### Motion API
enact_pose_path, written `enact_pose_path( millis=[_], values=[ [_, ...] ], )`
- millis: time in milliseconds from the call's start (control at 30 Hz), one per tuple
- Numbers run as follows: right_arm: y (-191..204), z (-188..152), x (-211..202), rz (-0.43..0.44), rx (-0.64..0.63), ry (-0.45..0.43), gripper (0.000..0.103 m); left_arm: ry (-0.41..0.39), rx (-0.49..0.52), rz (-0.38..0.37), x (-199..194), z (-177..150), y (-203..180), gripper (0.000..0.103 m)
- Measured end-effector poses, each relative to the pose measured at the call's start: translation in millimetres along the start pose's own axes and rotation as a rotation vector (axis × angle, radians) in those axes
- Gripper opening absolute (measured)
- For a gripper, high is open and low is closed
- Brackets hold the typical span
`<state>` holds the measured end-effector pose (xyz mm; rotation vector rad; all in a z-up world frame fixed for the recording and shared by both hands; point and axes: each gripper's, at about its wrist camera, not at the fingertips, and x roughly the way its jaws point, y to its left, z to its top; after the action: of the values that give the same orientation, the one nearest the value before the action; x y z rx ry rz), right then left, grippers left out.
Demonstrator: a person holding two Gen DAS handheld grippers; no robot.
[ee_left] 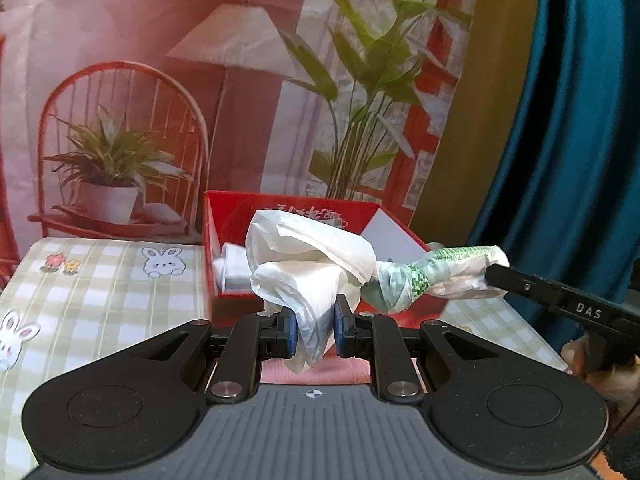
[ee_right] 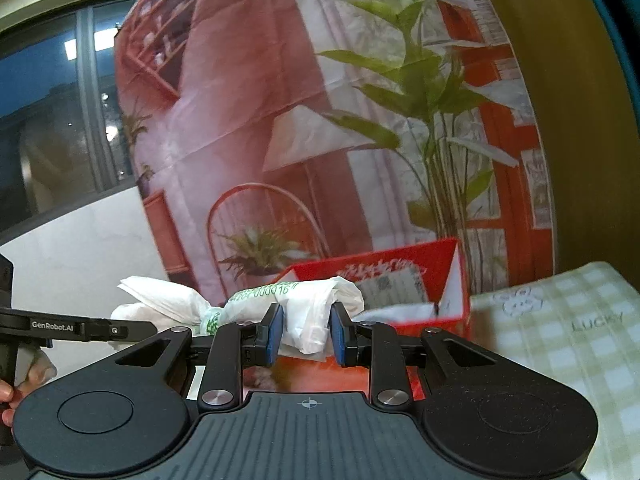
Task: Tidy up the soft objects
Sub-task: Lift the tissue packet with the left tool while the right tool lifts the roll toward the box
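Note:
A white plastic bag (ee_left: 316,264) with green print is twisted into a knot (ee_left: 416,284) and held between both grippers above the red box (ee_left: 288,204). My left gripper (ee_left: 315,330) is shut on the bag's white end. My right gripper (ee_right: 306,334) is shut on the other end (ee_right: 308,320), and its arm enters the left wrist view from the right (ee_left: 560,300). The bag also shows in the right wrist view (ee_right: 256,300), stretched to the left, where the left gripper's arm (ee_right: 80,326) comes in.
The red box (ee_right: 452,280) stands open on a green checked tablecloth (ee_left: 100,292) with rabbit prints, and holds a rolled white item (ee_left: 234,268) and a white card (ee_left: 390,236). A printed backdrop (ee_left: 200,80) hangs behind; a teal curtain (ee_left: 568,140) is at the right.

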<state>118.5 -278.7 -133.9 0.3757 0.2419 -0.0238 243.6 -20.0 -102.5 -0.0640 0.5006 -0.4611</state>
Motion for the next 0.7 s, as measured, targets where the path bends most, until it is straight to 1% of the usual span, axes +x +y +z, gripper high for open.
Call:
enact_pose_path(
  millis=[133,233,433,633,667,700],
  values=[
    [-18,19,32,-0.031,0.0,0.028,0.023,0.049,-0.032,0.01,42,23,15,0.018],
    [-28,29,59,-0.059,-0.017,0.059,0.023,0.082,-0.05,0.027,70,33,28,0.018],
    [-43,41,114,-0.114,-0.046,0.119,0.023,0.123,-0.002,0.091,117,52,40,0.018],
    [-61,44,161,-0.18,-0.033,0.184,0.022,0.164,0.036,0.139,154,59,47,0.019],
    [-63,43,167,-0.192,-0.035,0.197,0.022,0.167,0.044,0.147,157,59,47,0.022],
    [-64,41,172,-0.205,-0.04,0.206,0.022,0.168,0.048,0.156,160,59,47,0.027]
  ],
)
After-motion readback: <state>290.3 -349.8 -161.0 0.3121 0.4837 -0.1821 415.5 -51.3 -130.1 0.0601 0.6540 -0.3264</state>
